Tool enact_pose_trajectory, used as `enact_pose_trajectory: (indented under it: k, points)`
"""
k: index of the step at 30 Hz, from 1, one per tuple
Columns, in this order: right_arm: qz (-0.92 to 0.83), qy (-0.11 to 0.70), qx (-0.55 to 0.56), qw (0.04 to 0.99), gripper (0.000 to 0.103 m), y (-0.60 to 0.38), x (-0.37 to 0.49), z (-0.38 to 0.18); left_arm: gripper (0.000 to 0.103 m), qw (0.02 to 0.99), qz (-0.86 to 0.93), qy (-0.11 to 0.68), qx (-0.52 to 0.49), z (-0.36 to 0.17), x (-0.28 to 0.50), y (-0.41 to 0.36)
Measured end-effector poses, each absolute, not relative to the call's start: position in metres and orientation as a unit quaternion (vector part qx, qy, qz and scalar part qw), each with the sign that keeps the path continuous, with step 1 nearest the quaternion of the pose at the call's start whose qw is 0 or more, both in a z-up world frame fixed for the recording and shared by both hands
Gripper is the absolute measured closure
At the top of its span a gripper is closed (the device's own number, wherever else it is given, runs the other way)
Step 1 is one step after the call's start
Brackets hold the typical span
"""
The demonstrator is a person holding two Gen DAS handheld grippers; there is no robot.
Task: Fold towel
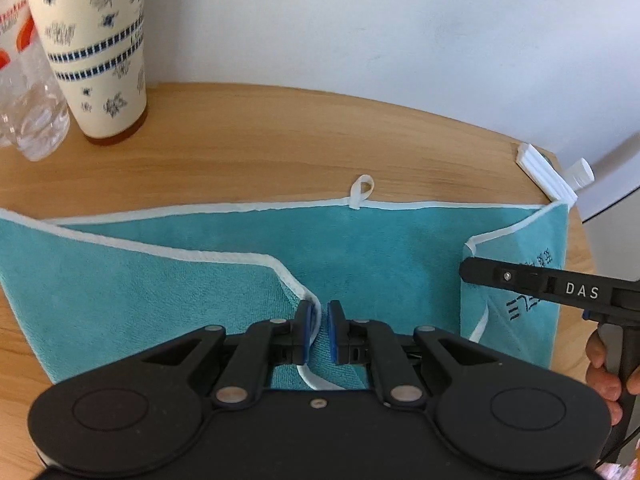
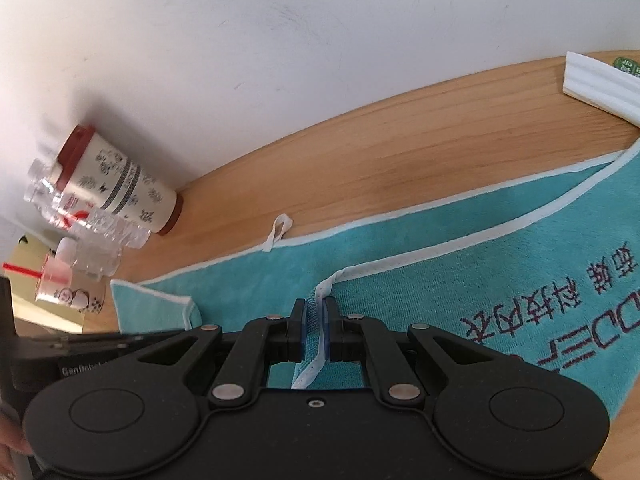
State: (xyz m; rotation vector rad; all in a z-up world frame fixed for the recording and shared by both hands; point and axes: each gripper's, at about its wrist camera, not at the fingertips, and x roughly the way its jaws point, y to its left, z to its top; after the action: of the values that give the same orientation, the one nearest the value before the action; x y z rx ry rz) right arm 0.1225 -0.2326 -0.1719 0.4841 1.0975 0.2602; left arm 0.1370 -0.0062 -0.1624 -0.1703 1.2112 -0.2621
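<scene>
- Your left gripper (image 1: 319, 330) has its jaws slightly parted around the white-trimmed edge of the teal towel (image 1: 168, 280), with a visible gap beside the hem.
- Your right gripper (image 2: 315, 330) is clamped on the towel's white hem, holding a folded-over flap.
- Left of the towel, a patterned paper cup (image 1: 94, 48) and a clear plastic bottle (image 1: 34, 112) stand near the wall, apart from the cloth.
- Farther right, a white ribbed strip (image 1: 546, 178) lies by the towel's far corner.
- You work on a wooden table (image 1: 260, 136), the towel spread across it, against a plain white wall (image 1: 360, 20).
</scene>
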Motion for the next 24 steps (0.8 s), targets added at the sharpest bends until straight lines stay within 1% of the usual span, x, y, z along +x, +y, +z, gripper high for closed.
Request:
enact_pose_trajectory:
  k: [2,3,6,8,9,10,11,12,16,20,24]
  points:
    - [0.115,0.512,0.233,0.819,0.095,-0.233,0.129,-0.174,0.095,0.813,-0.116,0.563,-0.086,-0.164,0.140,-0.003]
    - [0.113,0.511,0.231,0.820,0.093,-0.233,0.131,-0.175,0.095,0.813,-0.112,0.563,-0.094,-0.165,0.142,0.000]
    - [0.107,0.509,0.221,0.825,0.089,-0.232,0.139,-0.176,0.090,0.815,-0.098,0.562,-0.107,-0.166,0.147,0.006]
    - [0.112,0.509,0.205,0.828,0.088,-0.231,0.140,-0.173,0.079,0.816,-0.093,0.560,-0.112,-0.164,0.148,0.010]
    - [0.117,0.509,0.197,0.830,0.088,-0.232,0.140,-0.169,0.076,0.816,-0.096,0.559,-0.113,-0.162,0.147,0.013]
    - [0.121,0.507,0.189,0.832,0.086,-0.234,0.137,-0.163,0.068,0.816,-0.098,0.559,-0.113,-0.160,0.146,0.015]
    - [0.122,0.506,0.184,0.834,0.079,-0.239,0.133,-0.157,0.063,0.816,-0.100,0.559,-0.108,-0.158,0.144,0.015]
    - [0.122,0.506,0.186,0.833,0.072,-0.243,0.129,-0.154,0.062,0.818,-0.103,0.557,-0.100,-0.155,0.140,0.016]
    - [0.129,0.519,0.165,0.828,0.071,-0.244,0.117,-0.155,0.060,0.817,-0.115,0.558,-0.091,-0.150,0.130,0.014]
    - [0.143,0.528,0.164,0.821,0.071,-0.233,0.118,-0.161,0.060,0.815,-0.117,0.564,-0.068,-0.157,0.134,-0.002]
    - [0.163,0.534,0.122,0.821,0.065,-0.204,0.131,-0.164,0.060,0.808,-0.106,0.579,-0.031,-0.166,0.144,-0.019]
